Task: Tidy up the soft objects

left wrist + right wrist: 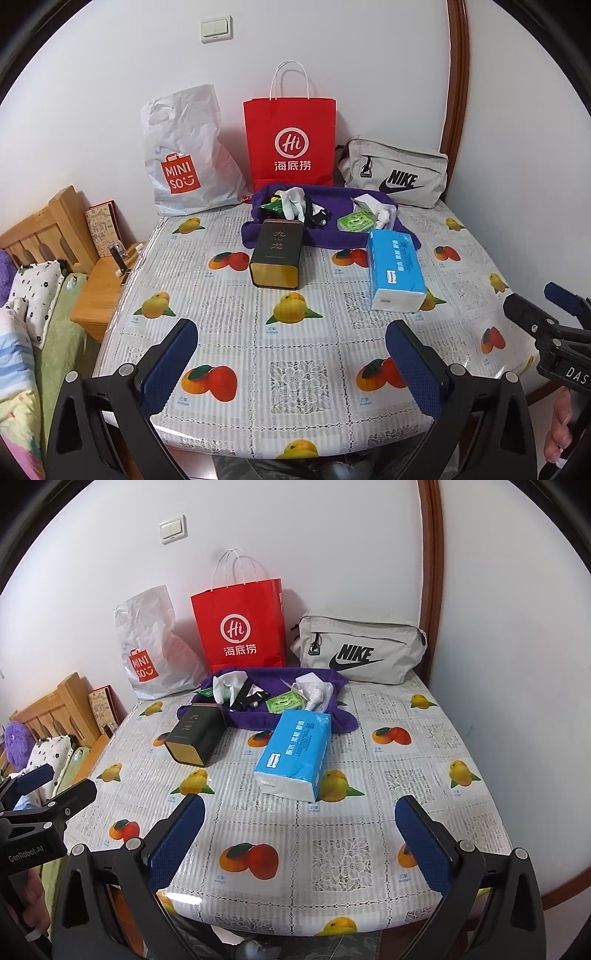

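Note:
A blue tissue pack lies on the table beside a dark tea tin. Behind them a purple cloth holds white socks, a green packet and other small items. My left gripper is open and empty over the table's near edge. My right gripper is open and empty too, to the right of the left one; it also shows in the left wrist view.
A white Miniso bag, a red paper bag and a grey Nike pouch stand against the wall. A wooden nightstand and a bed lie left of the table.

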The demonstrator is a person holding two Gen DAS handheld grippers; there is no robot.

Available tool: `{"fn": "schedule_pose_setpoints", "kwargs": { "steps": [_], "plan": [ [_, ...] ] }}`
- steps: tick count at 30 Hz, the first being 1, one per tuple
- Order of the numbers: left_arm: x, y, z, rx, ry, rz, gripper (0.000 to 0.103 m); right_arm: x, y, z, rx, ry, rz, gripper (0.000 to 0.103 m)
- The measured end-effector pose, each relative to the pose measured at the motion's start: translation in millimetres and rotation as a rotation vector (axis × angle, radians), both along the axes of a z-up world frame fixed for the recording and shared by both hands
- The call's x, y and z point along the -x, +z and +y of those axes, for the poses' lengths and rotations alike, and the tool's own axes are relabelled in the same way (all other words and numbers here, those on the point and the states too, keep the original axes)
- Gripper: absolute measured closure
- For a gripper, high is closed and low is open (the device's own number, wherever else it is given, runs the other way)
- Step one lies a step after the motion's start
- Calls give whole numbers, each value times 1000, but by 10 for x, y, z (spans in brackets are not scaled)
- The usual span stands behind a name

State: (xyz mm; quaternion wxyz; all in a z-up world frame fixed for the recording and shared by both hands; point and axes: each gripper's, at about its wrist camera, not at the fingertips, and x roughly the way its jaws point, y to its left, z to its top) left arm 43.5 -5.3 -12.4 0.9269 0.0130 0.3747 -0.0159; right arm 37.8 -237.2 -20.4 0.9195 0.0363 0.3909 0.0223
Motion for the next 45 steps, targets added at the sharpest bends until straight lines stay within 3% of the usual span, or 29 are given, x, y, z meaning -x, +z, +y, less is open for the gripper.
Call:
{"fn": "schedule_pose_setpoints", "kwargs": {
  "steps": [45],
  "plan": [
    [31,10,28,-1,7,-4,0,14,7,108,-1,19,0,1]
  ]
}}
